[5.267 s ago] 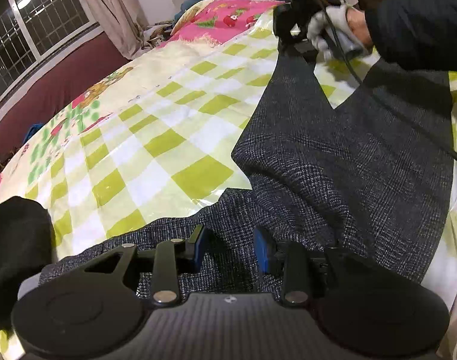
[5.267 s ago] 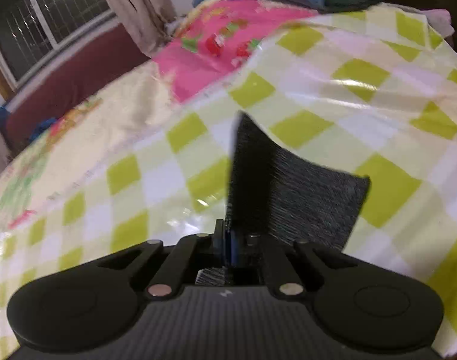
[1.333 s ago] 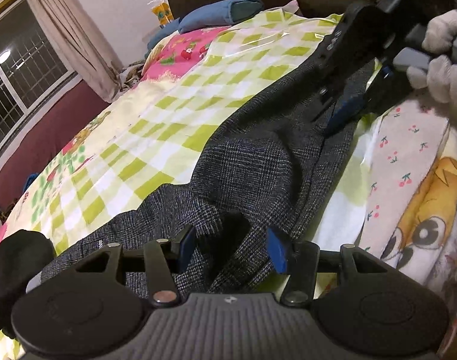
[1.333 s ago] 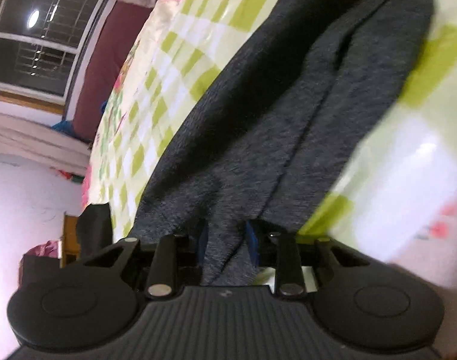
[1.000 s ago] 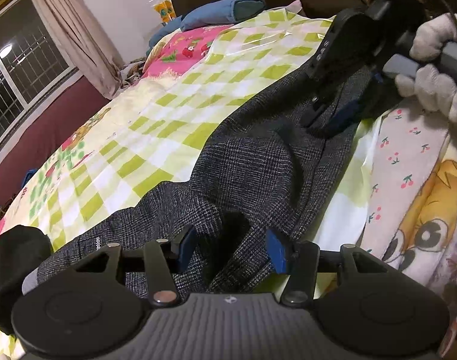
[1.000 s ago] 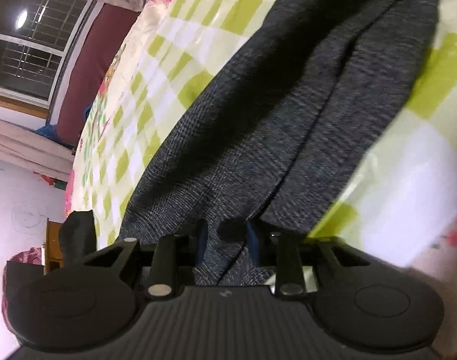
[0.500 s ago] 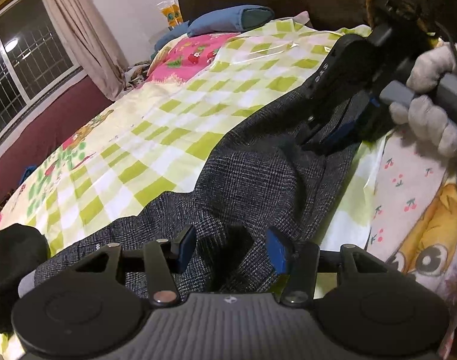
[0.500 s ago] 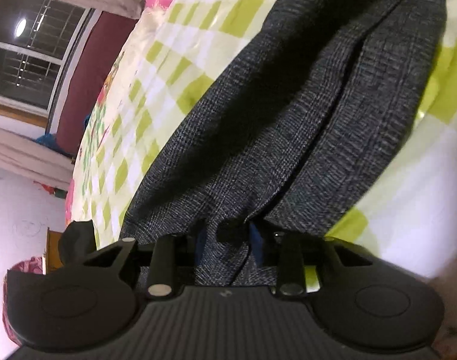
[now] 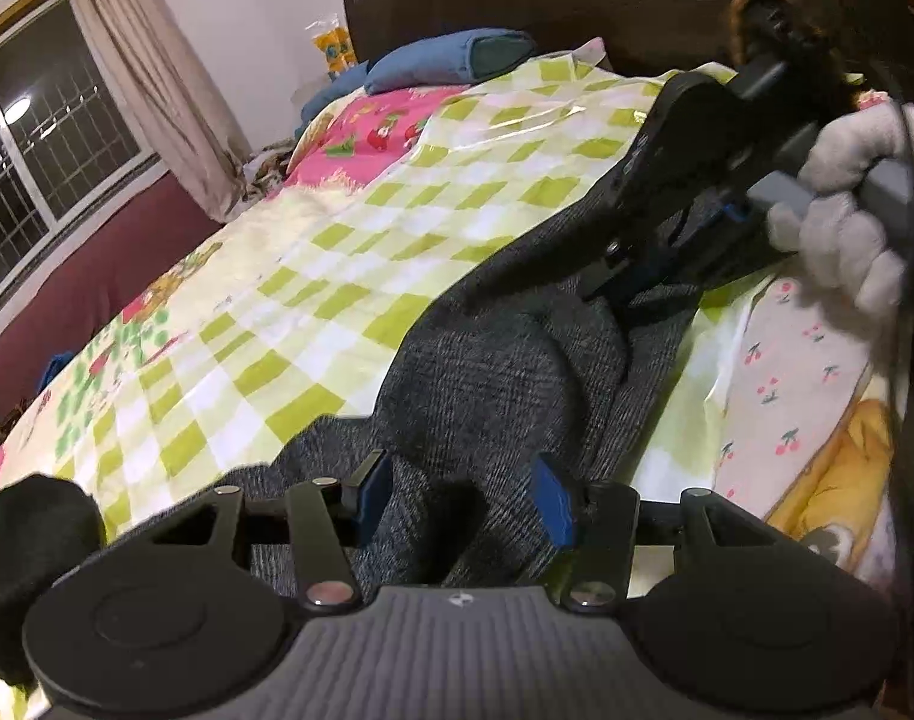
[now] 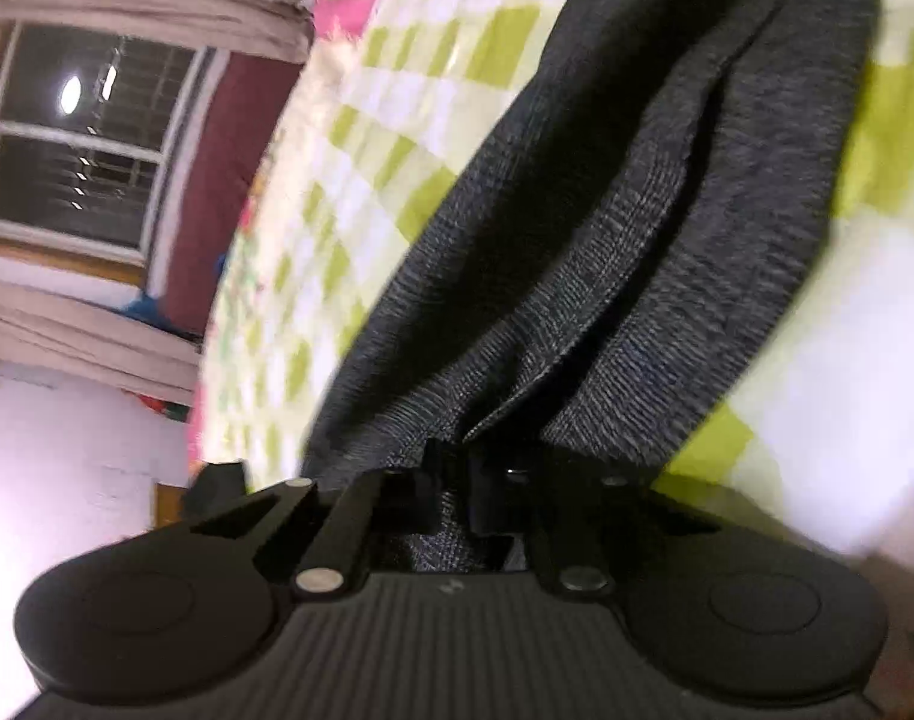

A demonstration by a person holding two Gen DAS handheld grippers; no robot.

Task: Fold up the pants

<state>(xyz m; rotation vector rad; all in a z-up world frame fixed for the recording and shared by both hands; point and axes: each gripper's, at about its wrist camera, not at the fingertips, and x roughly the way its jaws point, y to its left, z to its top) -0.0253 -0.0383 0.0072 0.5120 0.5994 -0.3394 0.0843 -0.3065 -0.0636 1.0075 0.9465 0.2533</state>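
Bed (image 9: 348, 276) spread with a green-and-white checked sheet, glossy in patches. Grey pants (image 9: 505, 384) lying rumpled across it, running from near edge towards the headboard. Blue pillow (image 9: 450, 60) up at the head, beside a pink cartoon patch. Black cloth (image 9: 30, 528) at the near left edge. Cherry-print cover (image 9: 799, 396) on the right.
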